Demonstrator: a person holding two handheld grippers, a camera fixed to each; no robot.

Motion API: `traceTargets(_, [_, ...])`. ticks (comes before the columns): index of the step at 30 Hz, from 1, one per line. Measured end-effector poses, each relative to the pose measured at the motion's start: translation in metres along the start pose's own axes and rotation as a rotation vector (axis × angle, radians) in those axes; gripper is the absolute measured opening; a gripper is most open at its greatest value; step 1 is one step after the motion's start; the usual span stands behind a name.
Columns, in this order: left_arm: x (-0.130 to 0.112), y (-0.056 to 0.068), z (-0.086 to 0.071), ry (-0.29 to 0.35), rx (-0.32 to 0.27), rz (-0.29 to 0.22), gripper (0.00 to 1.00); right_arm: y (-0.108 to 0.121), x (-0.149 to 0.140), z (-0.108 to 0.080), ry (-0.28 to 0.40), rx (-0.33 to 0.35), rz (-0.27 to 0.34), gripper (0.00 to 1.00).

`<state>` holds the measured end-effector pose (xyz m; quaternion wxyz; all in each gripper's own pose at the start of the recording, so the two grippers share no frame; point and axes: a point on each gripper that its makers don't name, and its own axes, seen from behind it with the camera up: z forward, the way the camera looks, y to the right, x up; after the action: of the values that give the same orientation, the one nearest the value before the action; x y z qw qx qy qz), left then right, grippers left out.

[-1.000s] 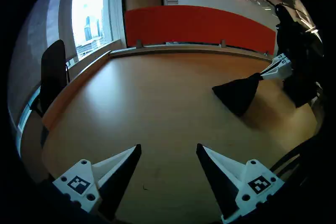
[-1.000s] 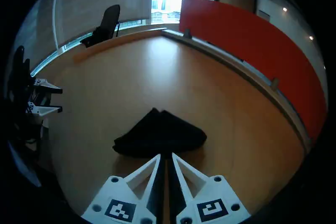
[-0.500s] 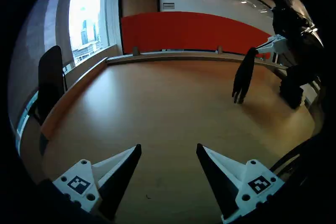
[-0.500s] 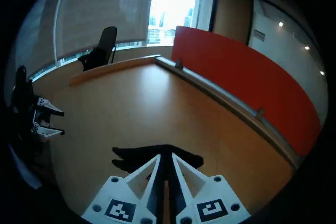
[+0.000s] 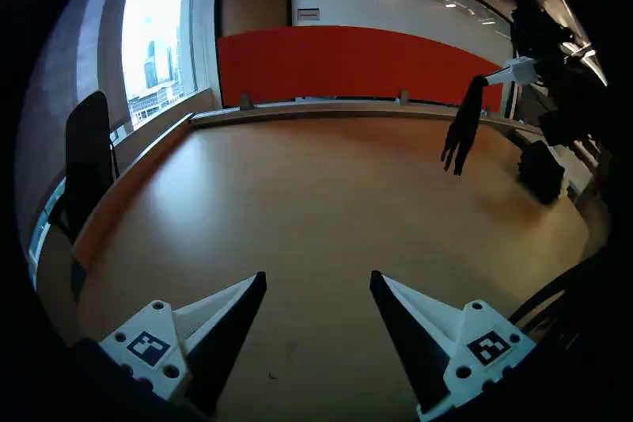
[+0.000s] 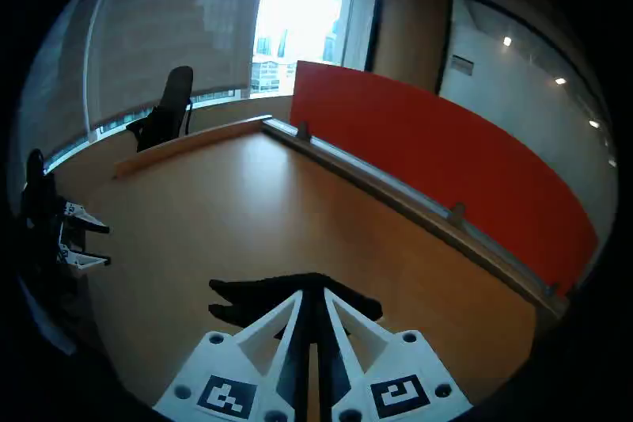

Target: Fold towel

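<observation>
Black towel (image 5: 464, 123) hung bunched from the right gripper (image 6: 314, 301) clamped on it above the desk (image 5: 316, 192), apparently unfolded yet, left gripper (image 5: 316, 283) gaping empty.

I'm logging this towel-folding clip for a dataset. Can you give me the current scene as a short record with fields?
Surface: wooden table
Towel: black towel, hanging limp, seemingly off the table
Right: right claw shut on the towel's top
Left: left claw open, holding nothing, low over the table
Background: red partition, office chair, window
</observation>
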<state>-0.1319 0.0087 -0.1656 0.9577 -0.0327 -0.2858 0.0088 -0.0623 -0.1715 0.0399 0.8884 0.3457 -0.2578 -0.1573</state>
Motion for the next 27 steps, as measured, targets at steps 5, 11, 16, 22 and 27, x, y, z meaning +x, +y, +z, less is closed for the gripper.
traceTargets(5, [0.0, 0.002, 0.002, -0.005, -0.001, 0.001, 0.98, 0.018, 0.0, -0.012, 0.003, -0.012, 0.023, 0.03])
traceTargets(11, [0.002, 0.006, 0.006, -0.01, -0.008, 0.002, 0.98, 0.042, -0.008, -0.026, -0.012, -0.029, 0.048, 0.03])
traceTargets(16, [0.005, 0.01, 0.011, -0.015, -0.012, 0.006, 0.98, 0.062, -0.017, -0.041, -0.021, -0.047, 0.064, 0.03])
traceTargets(22, [0.008, 0.015, 0.017, -0.021, -0.017, 0.011, 0.97, 0.088, -0.026, -0.059, -0.028, -0.071, 0.09, 0.03])
traceTargets(27, [0.011, 0.017, 0.022, -0.026, -0.016, 0.013, 0.98, 0.113, -0.035, -0.074, -0.039, -0.098, 0.109, 0.03])
